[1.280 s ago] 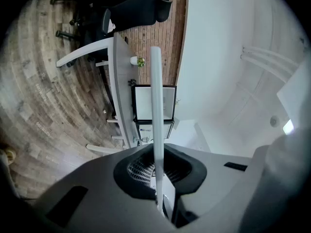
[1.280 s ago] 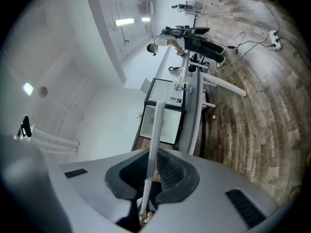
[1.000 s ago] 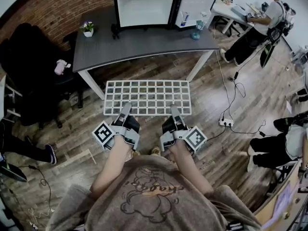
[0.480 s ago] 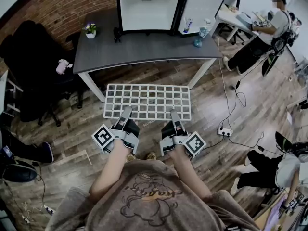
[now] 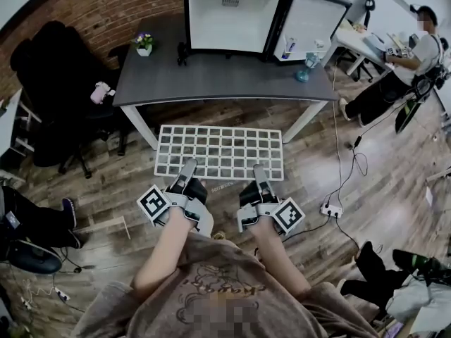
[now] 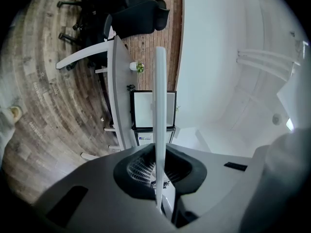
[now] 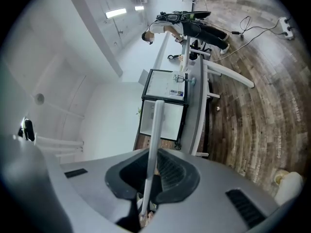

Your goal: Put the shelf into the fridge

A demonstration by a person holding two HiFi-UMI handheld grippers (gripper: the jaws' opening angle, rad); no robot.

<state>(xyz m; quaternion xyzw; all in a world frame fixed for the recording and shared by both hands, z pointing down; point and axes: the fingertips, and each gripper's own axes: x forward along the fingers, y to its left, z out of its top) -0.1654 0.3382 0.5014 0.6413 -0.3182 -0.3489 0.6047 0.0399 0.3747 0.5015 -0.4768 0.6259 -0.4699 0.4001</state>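
Your left gripper (image 5: 189,167) and right gripper (image 5: 259,170) each pinch the near edge of the shelf (image 5: 220,150), level before the bench (image 5: 211,77); any sag could catch its far edge on the fridge (image 5: 232,16).

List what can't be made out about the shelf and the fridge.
- fridge: the head view's top edge cuts it off; inner rails too small to see.
- shelf: edge-on in both gripper views, so its grid is unseen there.
- fridge door items: too small in the head view.
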